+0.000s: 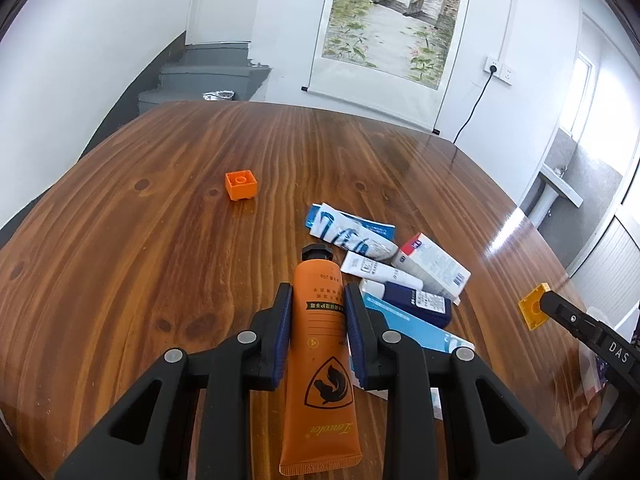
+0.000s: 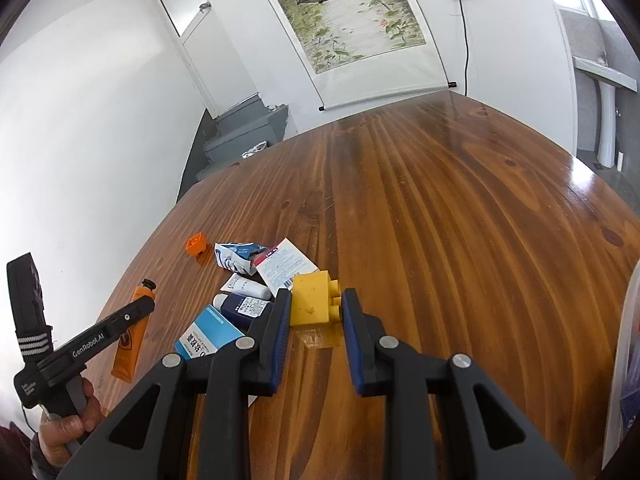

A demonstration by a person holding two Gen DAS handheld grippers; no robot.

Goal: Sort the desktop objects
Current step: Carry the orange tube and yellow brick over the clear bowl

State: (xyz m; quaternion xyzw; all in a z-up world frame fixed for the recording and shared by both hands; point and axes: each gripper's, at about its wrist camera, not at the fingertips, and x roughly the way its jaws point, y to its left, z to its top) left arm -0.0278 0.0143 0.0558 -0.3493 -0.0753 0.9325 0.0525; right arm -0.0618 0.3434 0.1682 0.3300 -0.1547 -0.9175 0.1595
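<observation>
My left gripper [image 1: 318,298] is shut on an orange hand-cream tube [image 1: 322,360] with a black cap, held over the wooden table [image 1: 160,240]. My right gripper [image 2: 314,304] is shut on a yellow toy brick [image 2: 310,300], just above the table [image 2: 440,240]; the brick also shows at the right in the left wrist view [image 1: 534,306]. An orange toy brick [image 1: 241,185] sits alone at the left; it also shows in the right wrist view [image 2: 195,244]. A pile of tubes and boxes [image 1: 400,268] lies right of the orange tube.
The pile holds a blue-white toothpaste tube [image 1: 348,232], a white box with a red end [image 1: 434,264], a dark blue bottle [image 1: 420,302] and a light blue box [image 2: 210,334]. A white plastic bag [image 2: 626,360] is at the far right. Stairs and a scroll painting stand behind the table.
</observation>
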